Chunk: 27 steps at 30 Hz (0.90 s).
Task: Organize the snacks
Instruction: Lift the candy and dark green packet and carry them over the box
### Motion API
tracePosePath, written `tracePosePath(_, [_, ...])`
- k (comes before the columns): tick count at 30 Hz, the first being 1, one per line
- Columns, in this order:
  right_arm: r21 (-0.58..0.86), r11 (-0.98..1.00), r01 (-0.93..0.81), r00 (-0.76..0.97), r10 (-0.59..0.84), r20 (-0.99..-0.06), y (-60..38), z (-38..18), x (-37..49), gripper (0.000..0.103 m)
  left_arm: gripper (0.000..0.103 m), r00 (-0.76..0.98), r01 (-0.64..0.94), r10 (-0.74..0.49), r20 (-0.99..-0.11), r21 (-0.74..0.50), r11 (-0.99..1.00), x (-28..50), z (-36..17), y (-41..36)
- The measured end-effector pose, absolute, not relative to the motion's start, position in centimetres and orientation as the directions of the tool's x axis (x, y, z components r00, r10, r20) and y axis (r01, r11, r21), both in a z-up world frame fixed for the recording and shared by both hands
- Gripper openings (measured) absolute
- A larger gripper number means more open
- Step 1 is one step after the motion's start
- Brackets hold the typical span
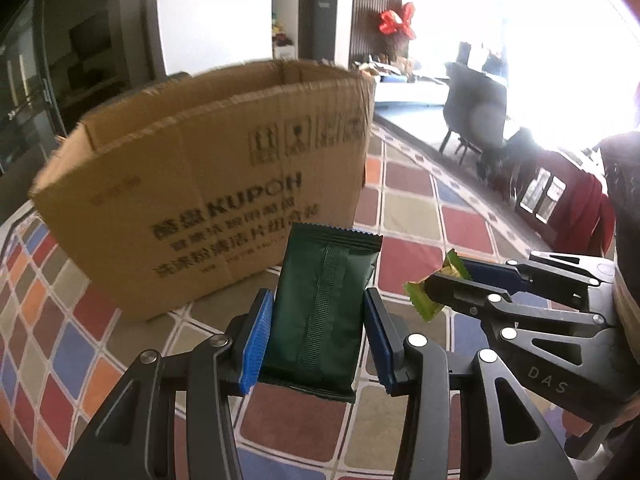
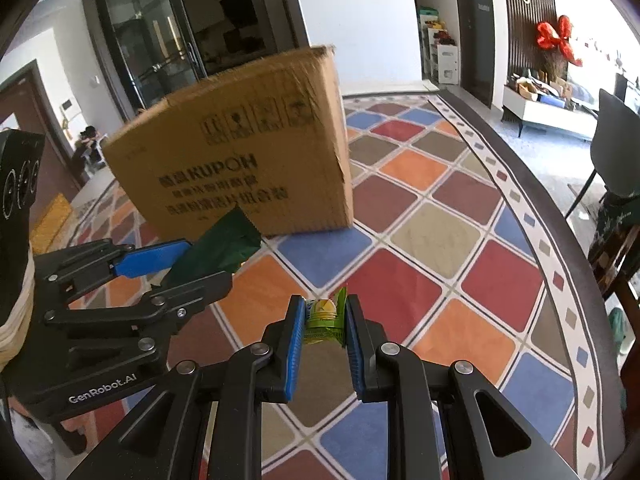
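An open cardboard box (image 1: 208, 184) stands on the checked worktop (image 1: 420, 208), filling the upper left of the left wrist view. Below it, at lower centre, the left gripper (image 1: 316, 336) has its fingers clamped on a dark green packet (image 1: 320, 312). At right, the right gripper (image 2: 322, 336) pinches a small green candy (image 2: 324, 316).
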State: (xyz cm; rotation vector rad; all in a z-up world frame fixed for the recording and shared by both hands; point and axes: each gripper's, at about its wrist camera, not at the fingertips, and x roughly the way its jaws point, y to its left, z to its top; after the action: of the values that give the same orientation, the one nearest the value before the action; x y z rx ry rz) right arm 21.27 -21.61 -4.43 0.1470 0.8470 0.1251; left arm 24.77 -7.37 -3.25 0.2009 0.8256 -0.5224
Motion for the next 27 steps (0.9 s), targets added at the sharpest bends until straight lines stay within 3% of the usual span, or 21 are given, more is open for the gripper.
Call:
tracePosePath(19, [0.175, 0.977, -0.119, 0.760, 0.203, -0.617, -20.5, 1.8, 21.7, 0.021, 0.045, 0.740, 0.387, -0.321, -0.592, -0.016, 0.922, 22.9, 4.2, -4.3])
tracePosePath(27, [0.159, 0.977, -0.140, 0.809, 0.205, -0.550, -20.1, 5.0, 22.8, 0.021, 0.045, 0.762, 0.337, -0.306, -0.571, -0.053, 0.940, 23.5, 7.0, -2.8])
